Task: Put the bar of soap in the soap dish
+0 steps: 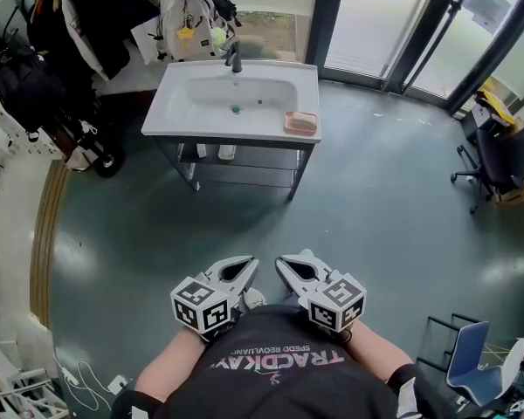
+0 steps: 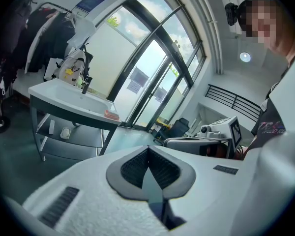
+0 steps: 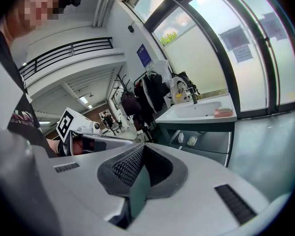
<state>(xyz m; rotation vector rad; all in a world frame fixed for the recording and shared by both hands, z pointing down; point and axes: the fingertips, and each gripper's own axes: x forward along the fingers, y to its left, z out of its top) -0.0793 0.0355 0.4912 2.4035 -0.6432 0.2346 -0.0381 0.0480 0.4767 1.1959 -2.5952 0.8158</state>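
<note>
With the left tool (image 1: 247, 264) and the right tool (image 1: 284, 263) both shut tight on nothing, close by the chest, walk over the floor (image 1: 244, 225) to the far sink (image 1: 168, 112) and peek first into the pink dish (image 1: 288, 121) on its right corner, maybe holding the soap (image 1: 303, 122) already.

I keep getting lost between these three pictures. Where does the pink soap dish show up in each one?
Head view: soap dish at upper middle, on the near right corner of the sink.
Left gripper view: small pink spot left of centre, at the sink's right end.
Right gripper view: right of centre, at the sink's right end.
Shared landmark: the dark faucet at the sink's back edge.
</note>
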